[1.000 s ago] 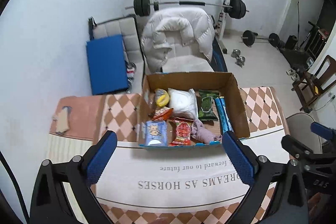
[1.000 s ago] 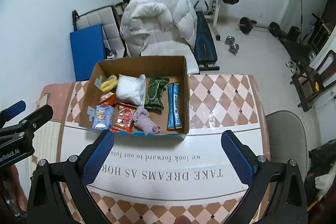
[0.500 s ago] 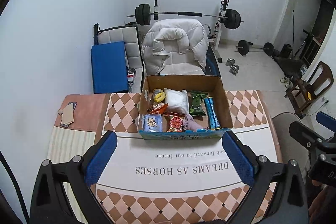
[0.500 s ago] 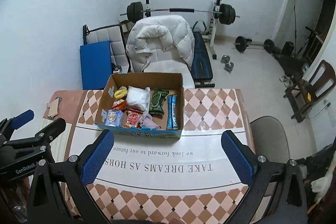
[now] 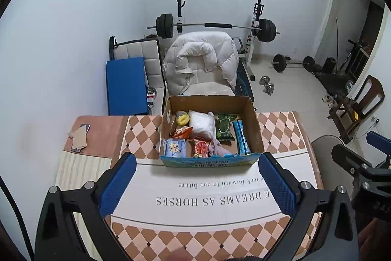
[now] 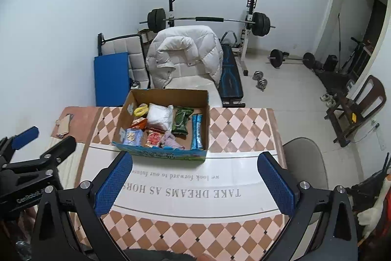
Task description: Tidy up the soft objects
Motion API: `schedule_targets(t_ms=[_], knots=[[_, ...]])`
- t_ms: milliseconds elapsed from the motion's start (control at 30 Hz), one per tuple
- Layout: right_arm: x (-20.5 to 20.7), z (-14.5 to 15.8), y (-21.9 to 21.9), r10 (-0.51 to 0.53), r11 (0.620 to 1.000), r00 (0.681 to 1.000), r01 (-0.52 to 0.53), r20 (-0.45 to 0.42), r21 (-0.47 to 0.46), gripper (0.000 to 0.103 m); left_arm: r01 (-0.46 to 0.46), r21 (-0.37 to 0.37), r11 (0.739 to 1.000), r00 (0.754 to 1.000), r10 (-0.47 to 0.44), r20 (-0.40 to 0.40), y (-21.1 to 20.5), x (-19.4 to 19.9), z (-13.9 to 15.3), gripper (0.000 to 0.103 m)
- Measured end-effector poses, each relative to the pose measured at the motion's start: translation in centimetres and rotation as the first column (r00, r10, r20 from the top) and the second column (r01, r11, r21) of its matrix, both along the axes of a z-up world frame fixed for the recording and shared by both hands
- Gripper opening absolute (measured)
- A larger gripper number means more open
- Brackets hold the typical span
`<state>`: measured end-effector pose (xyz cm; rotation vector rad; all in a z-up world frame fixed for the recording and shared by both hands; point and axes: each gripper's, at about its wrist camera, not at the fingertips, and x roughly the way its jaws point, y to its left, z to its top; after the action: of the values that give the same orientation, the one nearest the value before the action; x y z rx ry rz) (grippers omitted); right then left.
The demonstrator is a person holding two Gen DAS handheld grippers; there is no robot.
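Observation:
A cardboard box stands on the table and also shows in the right wrist view. It holds several soft items: a white pouch, a green packet, a blue packet, a pale blue pack, a red snack bag, a mauve cloth and a yellow item. My left gripper is open and empty, well back from the box. My right gripper is open and empty, likewise back from it.
The table has a checked cloth with a white printed runner. A phone and card lie at its left. Behind are a chair with a white jacket, a blue mat, a barbell rack and a wooden chair.
Both grippers have pulled back and up from the box, which now looks smaller and farther. Both stay open and empty.

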<state>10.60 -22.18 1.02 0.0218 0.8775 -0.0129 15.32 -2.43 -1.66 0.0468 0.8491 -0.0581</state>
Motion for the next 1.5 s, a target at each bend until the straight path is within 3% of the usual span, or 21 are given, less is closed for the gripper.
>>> schedule_targets(t_ms=[433, 1500], knots=[[3.8, -0.7, -0.9, -0.059, 0.998, 0.998, 0.059, 0.022, -0.035, 0.103, -0.073, 0.031, 0.997, 0.997, 0.073, 0.022, 1.3, 1.7, -0.9, 0.103], [4.6, -0.3, -0.1, -0.033, 0.998, 0.999, 0.035, 0.040, -0.046, 0.103, -0.071, 0.028, 0.997, 0.997, 0.070, 0.025, 1.2, 1.8, -0.2, 0.103]])
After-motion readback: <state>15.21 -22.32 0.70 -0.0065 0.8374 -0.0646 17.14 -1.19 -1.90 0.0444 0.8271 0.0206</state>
